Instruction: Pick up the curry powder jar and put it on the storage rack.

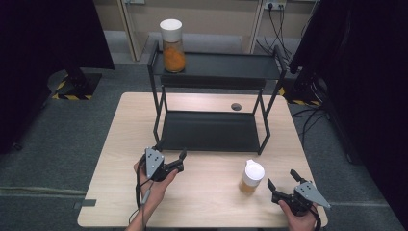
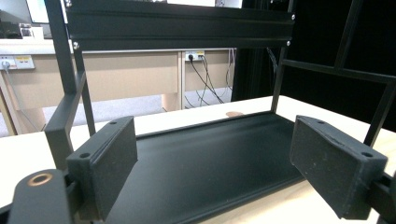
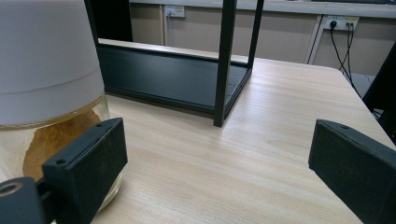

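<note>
right gripper (image 1: 280,184) jaws spread, empty, beside jar (image 1: 251,177); off-centre approach risks tipping it. left gripper (image 1: 181,161) jaws released, near rack (image 1: 210,131).

black two-tier rack (image 1: 211,130), orange-filled jar (image 1: 173,45) on top

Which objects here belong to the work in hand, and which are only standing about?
Belonging to the work:
- jar on the table, beside the open right claw
- black rack
- open left claw

Standing about:
- tall jar on the rack's top shelf
- wall sockets
</note>
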The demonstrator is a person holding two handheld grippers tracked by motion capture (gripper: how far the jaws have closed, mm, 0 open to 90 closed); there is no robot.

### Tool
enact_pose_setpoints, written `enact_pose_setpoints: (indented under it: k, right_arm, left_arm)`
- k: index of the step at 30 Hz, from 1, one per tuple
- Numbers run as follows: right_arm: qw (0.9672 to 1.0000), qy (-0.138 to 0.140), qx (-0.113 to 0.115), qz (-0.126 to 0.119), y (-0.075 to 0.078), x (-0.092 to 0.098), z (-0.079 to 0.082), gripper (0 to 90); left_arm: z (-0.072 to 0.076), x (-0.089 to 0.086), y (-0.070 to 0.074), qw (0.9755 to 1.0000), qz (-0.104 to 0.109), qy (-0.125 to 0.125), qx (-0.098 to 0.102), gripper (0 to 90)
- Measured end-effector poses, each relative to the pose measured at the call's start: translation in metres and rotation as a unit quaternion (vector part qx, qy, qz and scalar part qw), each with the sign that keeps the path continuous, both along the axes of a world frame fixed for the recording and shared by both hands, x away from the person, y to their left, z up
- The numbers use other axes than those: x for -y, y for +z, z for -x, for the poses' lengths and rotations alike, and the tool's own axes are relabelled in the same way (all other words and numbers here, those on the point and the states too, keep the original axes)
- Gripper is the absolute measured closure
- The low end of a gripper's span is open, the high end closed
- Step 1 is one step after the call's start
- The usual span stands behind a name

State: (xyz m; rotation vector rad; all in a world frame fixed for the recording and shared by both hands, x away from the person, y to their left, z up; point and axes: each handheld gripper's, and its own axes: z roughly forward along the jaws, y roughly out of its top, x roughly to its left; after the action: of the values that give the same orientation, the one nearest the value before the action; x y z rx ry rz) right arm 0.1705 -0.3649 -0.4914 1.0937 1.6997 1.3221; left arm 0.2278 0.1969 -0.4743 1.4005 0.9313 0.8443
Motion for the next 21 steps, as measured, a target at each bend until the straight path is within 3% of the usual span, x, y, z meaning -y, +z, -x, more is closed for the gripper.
enact_pose_setpoints:
  k: [5,15,21]
  right_arm:
    - [1.0,-0.001,0.001,0.0,0.0,0.0,0.0,4.8]
    - [1.0,0.0,0.002,0.002,0.0,-0.001,0.0,4.8]
    - [1.0,0.0,0.002,0.001,0.0,0.0,0.0,4.8]
  left_arm:
    - [0.002,0.0,-0.007,1.0,-0.003,-0.001,-0.006,14.6]
    - [0.005,0.002,-0.032,0.9993,0.002,-0.005,-0.036,14.3]
    - [0.006,0.001,-0.037,0.999,-0.004,-0.005,-0.044,14.1]
